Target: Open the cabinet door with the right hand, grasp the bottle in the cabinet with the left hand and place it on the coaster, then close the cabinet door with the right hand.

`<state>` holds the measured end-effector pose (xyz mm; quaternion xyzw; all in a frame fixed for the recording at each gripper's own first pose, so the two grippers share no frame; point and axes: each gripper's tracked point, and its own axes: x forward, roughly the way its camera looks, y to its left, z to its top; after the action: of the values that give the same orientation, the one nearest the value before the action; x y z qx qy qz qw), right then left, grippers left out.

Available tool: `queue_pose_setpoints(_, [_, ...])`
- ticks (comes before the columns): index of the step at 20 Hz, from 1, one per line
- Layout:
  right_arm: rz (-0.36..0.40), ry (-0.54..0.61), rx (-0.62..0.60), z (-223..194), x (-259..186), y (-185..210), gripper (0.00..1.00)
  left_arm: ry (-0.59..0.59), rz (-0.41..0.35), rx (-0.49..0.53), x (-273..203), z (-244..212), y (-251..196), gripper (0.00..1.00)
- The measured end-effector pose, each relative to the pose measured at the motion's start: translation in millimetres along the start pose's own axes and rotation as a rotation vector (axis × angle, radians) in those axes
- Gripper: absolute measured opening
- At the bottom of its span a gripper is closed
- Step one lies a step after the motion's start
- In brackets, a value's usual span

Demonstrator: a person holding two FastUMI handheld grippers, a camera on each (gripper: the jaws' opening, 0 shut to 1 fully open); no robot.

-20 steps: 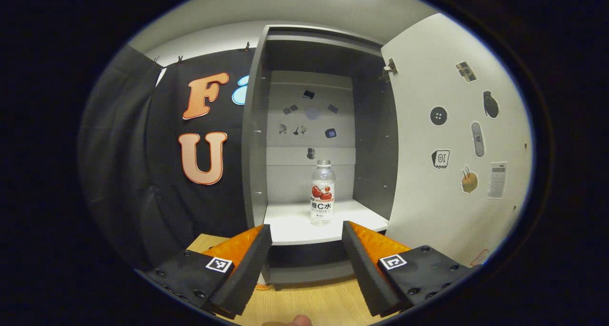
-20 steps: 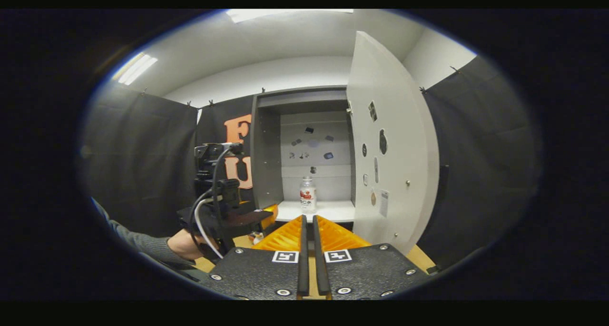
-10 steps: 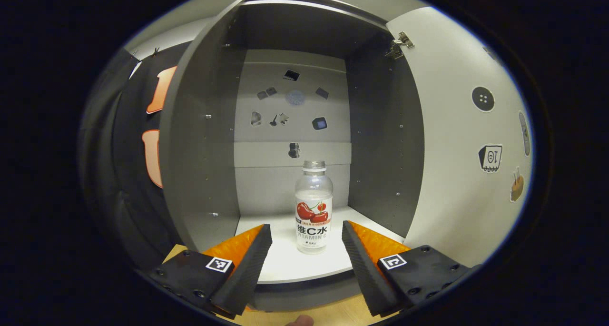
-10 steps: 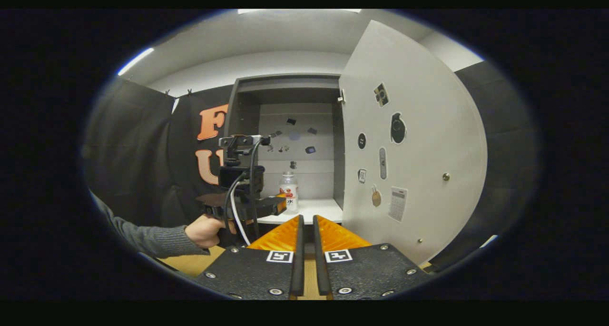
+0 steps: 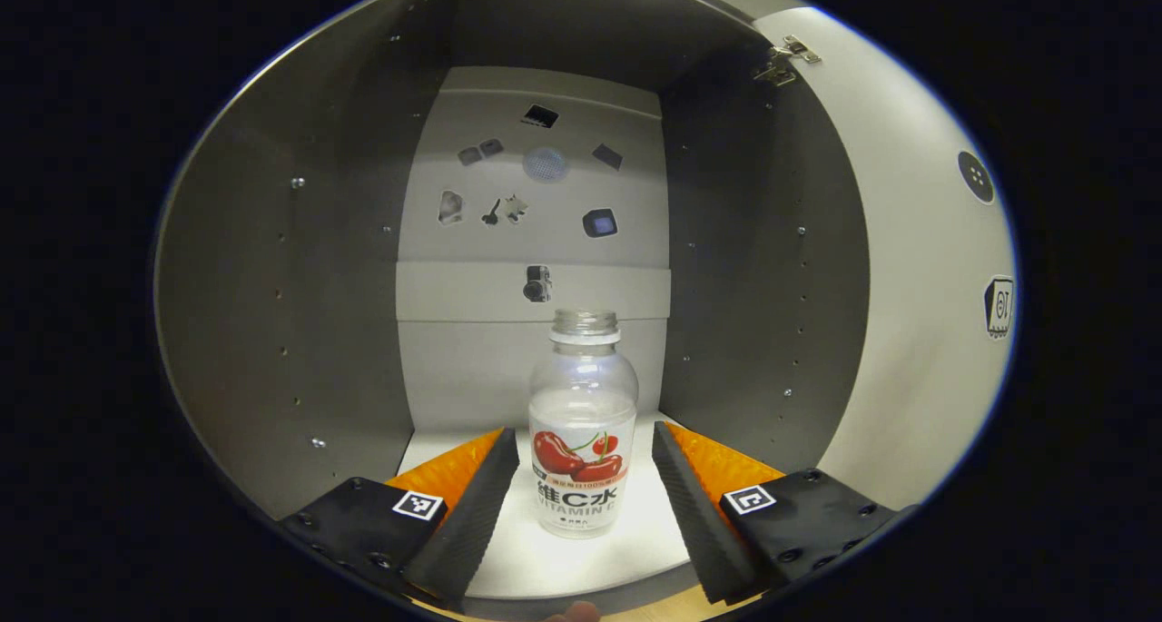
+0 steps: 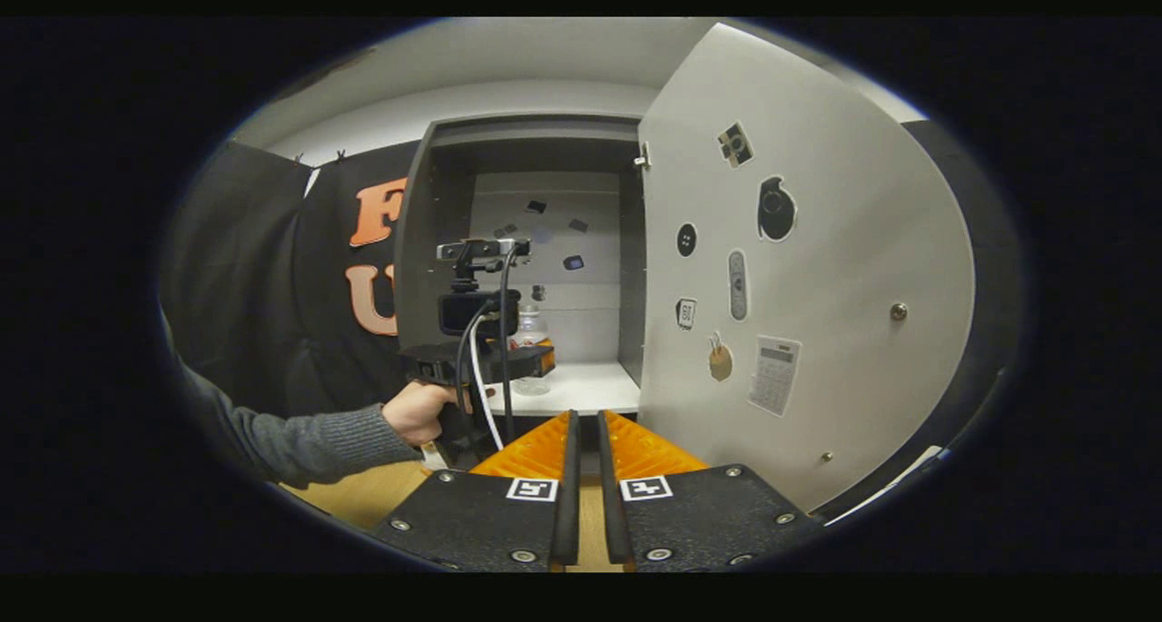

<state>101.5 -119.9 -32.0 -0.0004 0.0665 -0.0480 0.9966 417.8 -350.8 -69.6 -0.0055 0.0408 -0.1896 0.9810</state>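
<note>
Two fingers of the left hand-held gripper (image 5: 585, 495) are spread wide, flanking the upright bottle (image 5: 582, 440) on the cabinet shelf (image 5: 536, 563) without touching; it lies dead ahead. The right hand-held gripper (image 6: 581, 440) is held clenched, empty, farther back.

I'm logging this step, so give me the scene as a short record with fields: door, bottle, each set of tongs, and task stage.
cabinet door: open, swung to the right of the cabinet
bottle: upright on the white shelf inside the cabinet
left tongs: open, one finger on each side of the bottle, not touching it
right tongs: shut, holding nothing, back from the cabinet
person's hand: grips the left tool's handle
task stage: door opened; bottle not yet grasped
</note>
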Motion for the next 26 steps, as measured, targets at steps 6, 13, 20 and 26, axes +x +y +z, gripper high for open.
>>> queue_pose_setpoints(6, [-0.031,0.042,-0.001,-10,9,-1,0.05,-0.001,0.018,0.008,27,-7,3,0.96])
queue_pose_setpoints(13, [-0.011,0.06,0.034,-16,0,4,0.05,-0.032,0.015,0.004,-8,4,7,0.85])
queue_pose_setpoints(20, [0.04,0.076,0.048,-24,-45,-2,0.05,-0.114,0.078,0.064,-111,19,19,0.83])
queue_pose_setpoints(26, [0.086,0.129,0.073,-48,-84,-1,0.11,-0.078,0.139,0.061,-206,-36,32,0.84])
